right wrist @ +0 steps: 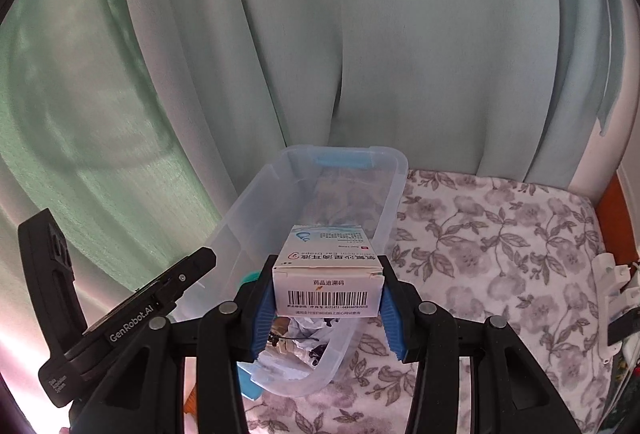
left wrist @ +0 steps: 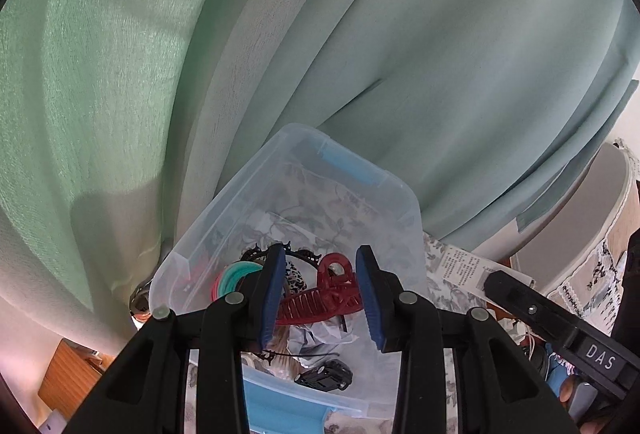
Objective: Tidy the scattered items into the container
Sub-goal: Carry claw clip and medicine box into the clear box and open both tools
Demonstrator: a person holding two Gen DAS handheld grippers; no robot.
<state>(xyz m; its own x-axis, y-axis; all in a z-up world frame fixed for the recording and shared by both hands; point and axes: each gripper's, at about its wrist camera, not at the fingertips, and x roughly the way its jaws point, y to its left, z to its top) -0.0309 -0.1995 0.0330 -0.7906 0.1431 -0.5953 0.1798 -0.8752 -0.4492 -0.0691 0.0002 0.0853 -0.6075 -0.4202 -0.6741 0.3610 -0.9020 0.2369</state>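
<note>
The clear plastic bin (left wrist: 224, 210) sat on the flowered cloth (right wrist: 500, 234) and held a red hair clip (left wrist: 320, 294), coiled green and pink hair ties (left wrist: 230, 276), a black toy car (left wrist: 326, 374) and crumpled paper. The left gripper (left wrist: 320, 290) hung spread above them, holding nothing. The right gripper (right wrist: 326, 298) pinched a white medicine box (right wrist: 326, 274), barcode facing the camera, over the bin's near end.
</note>
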